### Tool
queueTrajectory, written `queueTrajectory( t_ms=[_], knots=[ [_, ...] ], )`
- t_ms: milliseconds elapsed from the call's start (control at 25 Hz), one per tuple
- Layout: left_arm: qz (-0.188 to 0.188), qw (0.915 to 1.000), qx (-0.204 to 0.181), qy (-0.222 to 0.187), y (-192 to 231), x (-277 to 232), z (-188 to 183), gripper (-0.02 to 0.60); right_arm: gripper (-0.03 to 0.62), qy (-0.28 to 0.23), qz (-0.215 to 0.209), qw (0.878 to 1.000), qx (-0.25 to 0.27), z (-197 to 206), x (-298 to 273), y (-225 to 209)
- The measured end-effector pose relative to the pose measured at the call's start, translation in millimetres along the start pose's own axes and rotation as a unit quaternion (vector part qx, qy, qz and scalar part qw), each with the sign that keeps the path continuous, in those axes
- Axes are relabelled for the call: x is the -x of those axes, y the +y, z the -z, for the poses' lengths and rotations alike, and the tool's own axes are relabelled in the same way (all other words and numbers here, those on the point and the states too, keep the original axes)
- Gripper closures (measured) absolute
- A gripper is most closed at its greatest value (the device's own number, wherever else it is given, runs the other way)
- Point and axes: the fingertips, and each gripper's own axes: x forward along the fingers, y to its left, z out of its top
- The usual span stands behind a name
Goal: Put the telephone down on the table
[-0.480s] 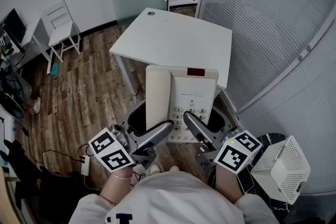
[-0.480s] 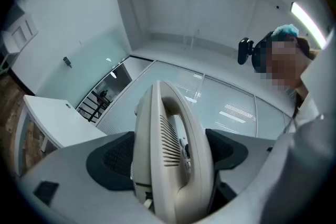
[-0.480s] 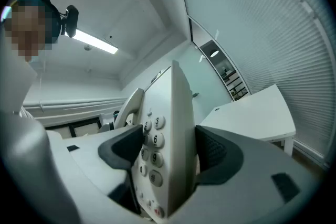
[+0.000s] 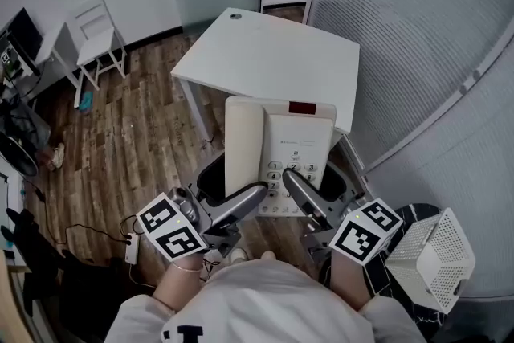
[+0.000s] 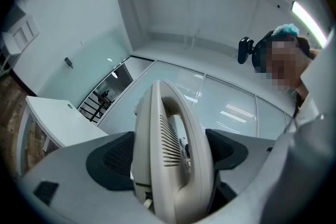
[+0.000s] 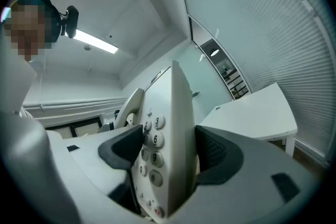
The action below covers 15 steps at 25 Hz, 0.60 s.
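Telephone (image 4: 277,153) status: off the table, carried in the air by both grippers in front of the person. In the head view it lies face up, with the handset (image 4: 243,144) on its left side and the keypad (image 4: 293,169) on its right. Its far end overlaps the near edge of the white table (image 4: 273,60) in that view. How high it is above the tabletop cannot be told.

Left gripper (image 4: 257,192): clamped on the telephone's near left part. The left gripper view shows the handset standing edge-on between the two dark pads, with both pads against the unit.

Right gripper (image 4: 290,177): clamped on the near right part. The right gripper view shows one pad on the keypad face and the other on the underside.

Step in hand: transport. The telephone is gripped and raised, and placement is not yet done. The tabletop appears bare, so any area of it looks usable.

Next move, as judged:
1. Carry the telephone forward until its whole base is over the tabletop, away from the near edge.
2. Keep both grippers level with each other so the handset stays seated in its cradle.
3. Lower until the base rests flat.
4. Only then spread both sets of jaws and draw them back toward the person.
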Motion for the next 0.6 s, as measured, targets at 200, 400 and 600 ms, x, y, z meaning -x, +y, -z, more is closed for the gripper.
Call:
queueTrajectory(
  t_ms=[200, 400, 600],
  knots=[
    [-0.002, 1.0000, -0.002, 0.000, 0.3, -0.2, 1.1, 0.160, 0.278, 0.001, -0.002, 1.000, -0.001, 1.1, -0.1, -1.2],
    [-0.003, 1.0000, 0.003, -0.005, 0.0, 0.4, -1.5, 0.160, 0.278, -0.007, 0.000, 1.000, -0.003, -2.6, -0.9, 0.6],
    [-0.006, 1.0000, 0.006, 0.000, 4.4, 4.0, 2.8, 0.160, 0.278, -0.010, 0.002, 1.000, -0.013, 4.9, -2.5, -1.4]
  ],
)
